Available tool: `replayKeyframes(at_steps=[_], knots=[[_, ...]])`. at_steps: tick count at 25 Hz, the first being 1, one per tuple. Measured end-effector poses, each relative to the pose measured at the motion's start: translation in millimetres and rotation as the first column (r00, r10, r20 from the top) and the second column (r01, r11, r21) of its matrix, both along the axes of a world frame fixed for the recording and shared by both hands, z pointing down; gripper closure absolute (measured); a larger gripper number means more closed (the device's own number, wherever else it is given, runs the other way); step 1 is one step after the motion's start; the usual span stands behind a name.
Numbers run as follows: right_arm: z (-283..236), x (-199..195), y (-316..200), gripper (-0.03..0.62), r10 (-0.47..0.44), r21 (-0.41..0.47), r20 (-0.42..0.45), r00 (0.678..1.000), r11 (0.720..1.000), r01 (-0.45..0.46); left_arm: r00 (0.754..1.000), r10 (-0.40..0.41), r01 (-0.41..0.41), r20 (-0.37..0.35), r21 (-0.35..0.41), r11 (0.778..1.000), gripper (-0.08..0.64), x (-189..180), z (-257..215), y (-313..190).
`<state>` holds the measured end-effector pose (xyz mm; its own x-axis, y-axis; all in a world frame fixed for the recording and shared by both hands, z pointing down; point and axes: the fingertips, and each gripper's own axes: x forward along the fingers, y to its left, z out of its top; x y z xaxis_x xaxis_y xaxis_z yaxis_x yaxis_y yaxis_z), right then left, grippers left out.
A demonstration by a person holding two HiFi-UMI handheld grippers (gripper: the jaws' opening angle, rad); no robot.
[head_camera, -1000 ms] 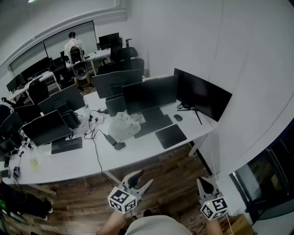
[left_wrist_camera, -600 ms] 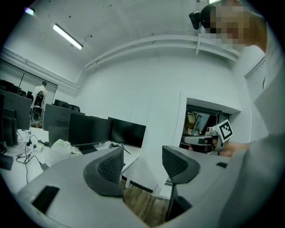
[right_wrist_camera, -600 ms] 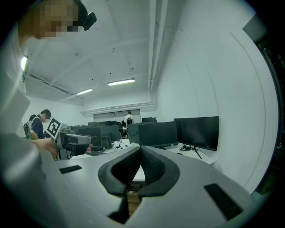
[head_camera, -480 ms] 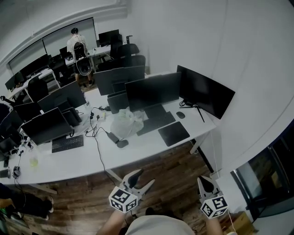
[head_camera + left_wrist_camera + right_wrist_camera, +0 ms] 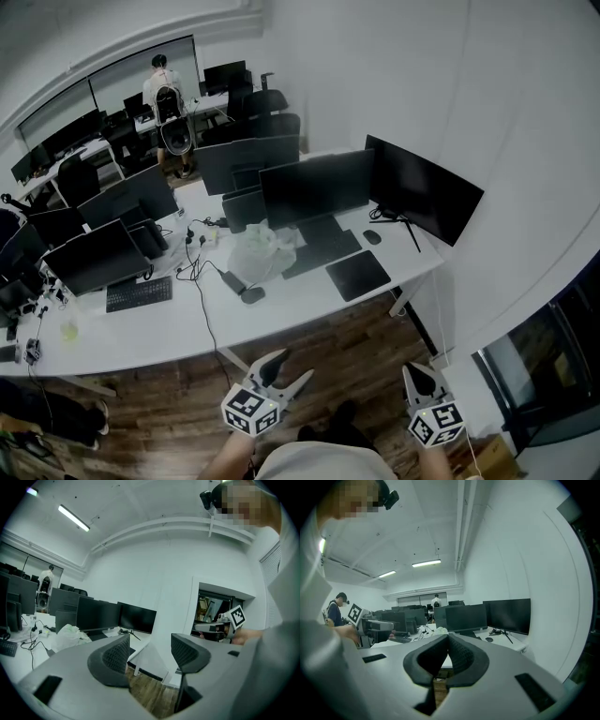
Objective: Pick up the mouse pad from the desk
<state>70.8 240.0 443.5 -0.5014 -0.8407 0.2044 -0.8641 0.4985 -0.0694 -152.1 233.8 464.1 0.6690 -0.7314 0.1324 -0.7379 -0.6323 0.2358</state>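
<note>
Mouse pad (image 5: 357, 275), dark and rectangular, is noted flat on the white desk (image 5: 281, 319), near the desk's right end. It lies just in front of the keyboard (image 5: 322, 253), with the mouse (image 5: 372, 237) a little beyond it. It is touched by neither tool.

A row of dark monitors (image 5: 316, 187) is set behind the keyboard. A crumpled plastic bag (image 5: 255, 255) is seen to the left of the keyboard, with loose cables beside it.

Both tools are held low in the head view, over the wooden floor (image 5: 187, 403) and well apart from the desk edge.

- Left gripper (image 5: 289, 367): released. In its own view the jaws are spread, and only the floor and a desk leg are seen through the gap (image 5: 150, 648). Nothing is held.
- Right gripper (image 5: 417, 373): clenched. In its own view the ribbed pads are pressed together at the tips (image 5: 447, 639), with nothing caught between them.

Each tool is picked up in the other's view, marker cube showing: the right gripper at the left gripper view's right side, the left gripper at the right gripper view's left side.

A person (image 5: 164, 86) is seen standing at the far row of desks.
</note>
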Motion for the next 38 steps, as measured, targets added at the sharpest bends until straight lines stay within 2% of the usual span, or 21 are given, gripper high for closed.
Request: replayKeyframes(at_steps=[8, 21, 31, 38], knots=[[15, 18, -39, 0.58, -0.002, -0.023, 0.028, 1.0, 1.0, 0.003, 1.0, -0.011, 0.011, 0.014, -0.01, 1.0, 0.264, 14, 6, -39], [34, 74, -155, 0.58, -0.025, -0.056, 0.052, 0.998, 0.998, 0.028, 0.999, 0.0, 0.002, 0.054, -0.041, 0.999, 0.256, 83, 18, -148], [41, 111, -230, 0.58, -0.091, -0.076, 0.053, 0.994, 0.993, 0.095, 0.995, -0.058, 0.062, 0.083, -0.054, 0.997, 0.25, 123, 28, -214], [55, 120, -262, 0.58, -0.124, -0.116, 0.067, 0.99, 0.985, 0.132, 0.989, -0.079, 0.089, 0.124, -0.08, 0.993, 0.25, 136, 39, -241]])
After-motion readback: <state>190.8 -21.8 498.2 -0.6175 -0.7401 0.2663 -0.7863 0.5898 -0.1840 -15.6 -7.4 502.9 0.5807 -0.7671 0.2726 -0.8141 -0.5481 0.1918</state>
